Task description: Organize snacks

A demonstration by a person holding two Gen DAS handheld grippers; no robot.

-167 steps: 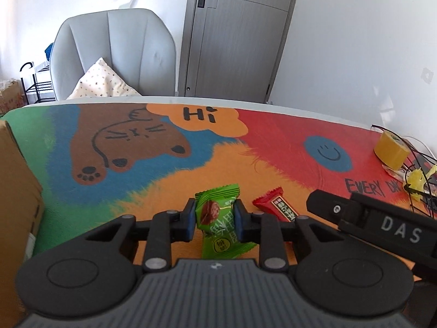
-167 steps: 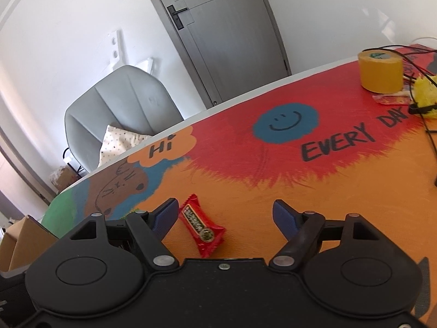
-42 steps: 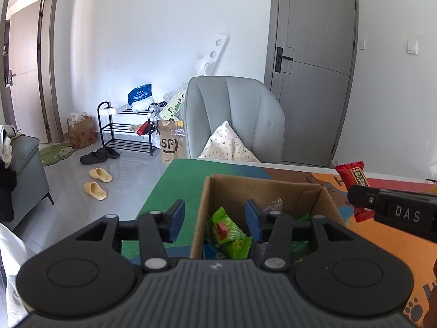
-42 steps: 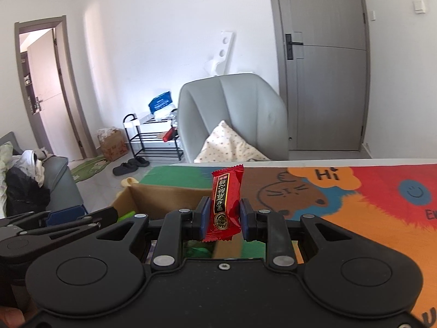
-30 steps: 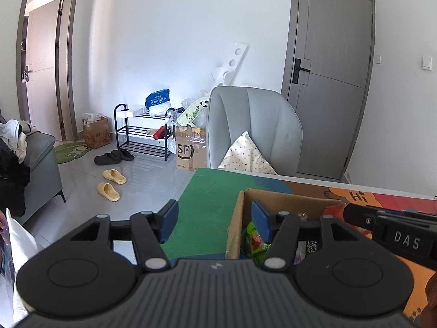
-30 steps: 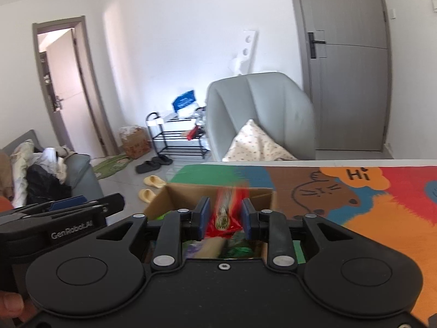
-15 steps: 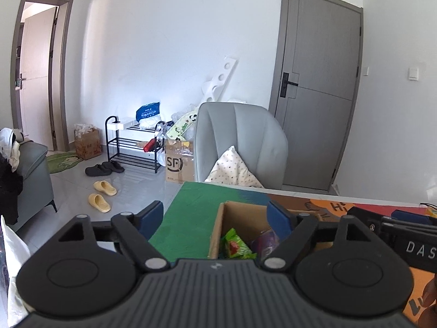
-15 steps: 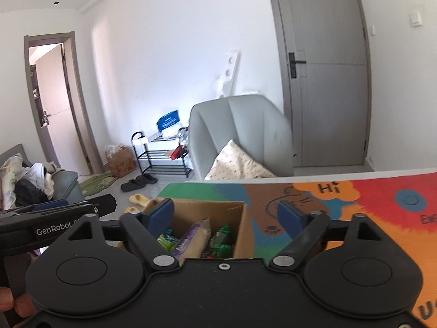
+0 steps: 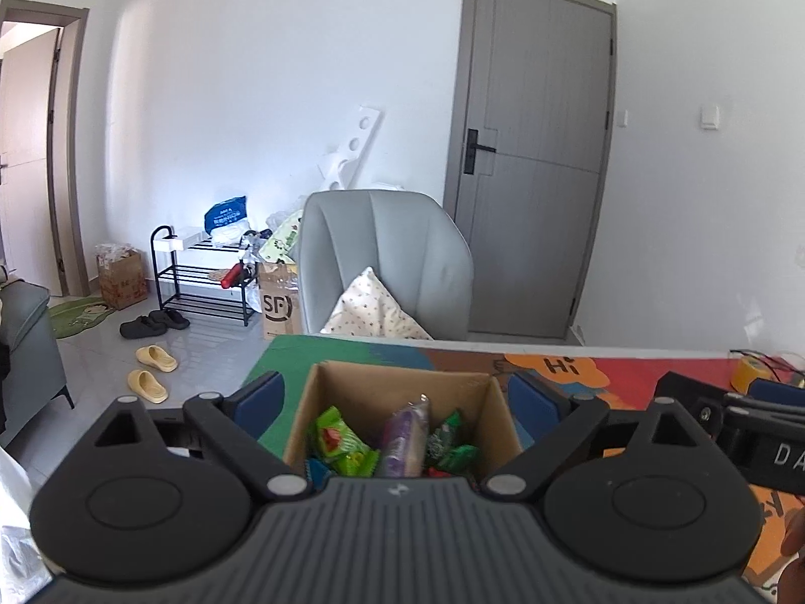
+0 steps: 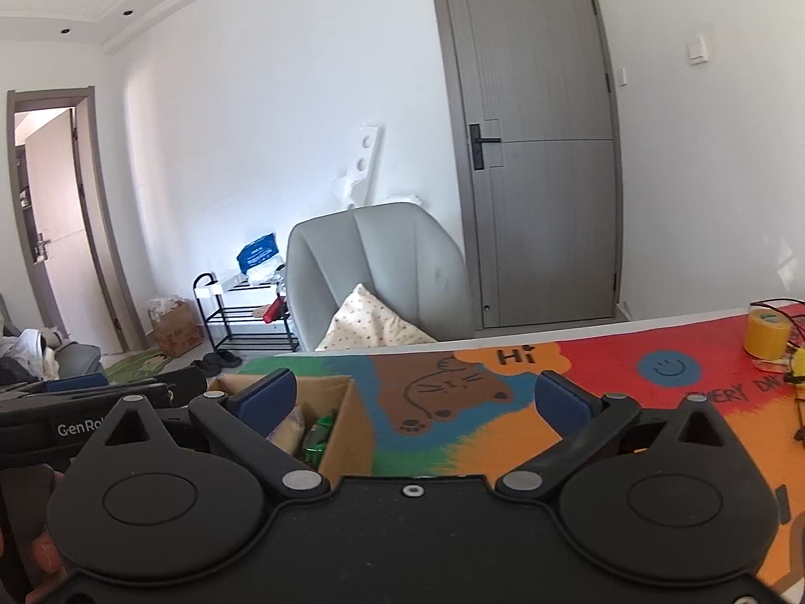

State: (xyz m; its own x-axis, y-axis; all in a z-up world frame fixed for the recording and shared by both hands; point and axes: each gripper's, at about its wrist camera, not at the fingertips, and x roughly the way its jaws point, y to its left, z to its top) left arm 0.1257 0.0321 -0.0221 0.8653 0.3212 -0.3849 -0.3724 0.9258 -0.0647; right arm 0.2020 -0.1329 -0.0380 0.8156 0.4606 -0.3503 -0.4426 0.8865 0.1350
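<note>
The left gripper (image 9: pixel 396 397) has its jaws spread wide with nothing between the pads; they have just been opening. Through the gap sits the cardboard box (image 9: pixel 402 377), open at the top, on the near-left part of the colourful mat (image 10: pixel 503 433). The right gripper (image 10: pixel 412 397) is likewise spread and empty, its jaws having just opened too, and it looks past the box's right wall toward the cat drawing on the mat.

Inside the box lie the snacks: a green packet (image 9: pixel 342 445) on the left, a purple wrapped bar (image 9: pixel 402 433) leaning in the middle, and darker green packets (image 9: pixel 450 445) on the right. A sliver of red shows at the near edge (probably another wrapper, though too little is visible to be sure).

These packets look light and crinkly, with slick foil skins that would slide between smooth pads. Their contents may crush, so a gentle pinch across the flat middle of a wrapper, or on a sealed end fin, seems the safest hold.

No loose snacks show on the visible stretch of mat. A yellow tape roll (image 10: pixel 767 334) stands at the far right beside some cables.
</note>
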